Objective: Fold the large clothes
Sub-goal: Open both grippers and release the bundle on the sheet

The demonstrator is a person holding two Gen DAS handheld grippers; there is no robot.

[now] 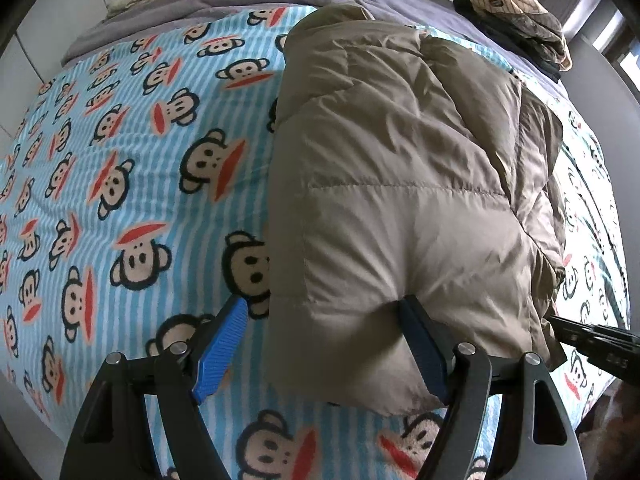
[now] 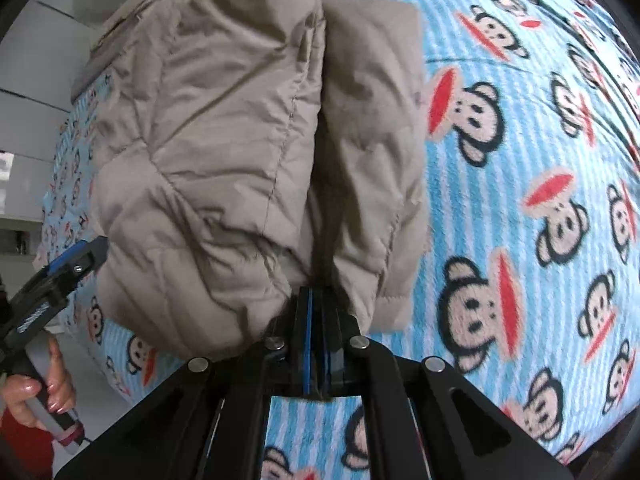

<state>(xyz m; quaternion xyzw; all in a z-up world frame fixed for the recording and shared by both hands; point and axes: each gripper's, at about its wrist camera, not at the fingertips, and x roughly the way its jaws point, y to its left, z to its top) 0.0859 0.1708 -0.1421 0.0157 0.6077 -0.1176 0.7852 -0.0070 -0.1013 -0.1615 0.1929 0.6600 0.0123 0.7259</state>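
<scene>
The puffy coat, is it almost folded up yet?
Partly. The tan puffy coat already lies doubled into a long bundle on the monkey blanket. The right gripper is shut on its near edge; the left gripper is open, one finger pressing the coat. It probably needs another fold to be compact.

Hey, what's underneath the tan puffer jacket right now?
The tan puffer jacket lies on a blue monkey-print blanket, which shows around it. Whatever sits directly beneath is covered. The right claw pinches its near edge.
</scene>
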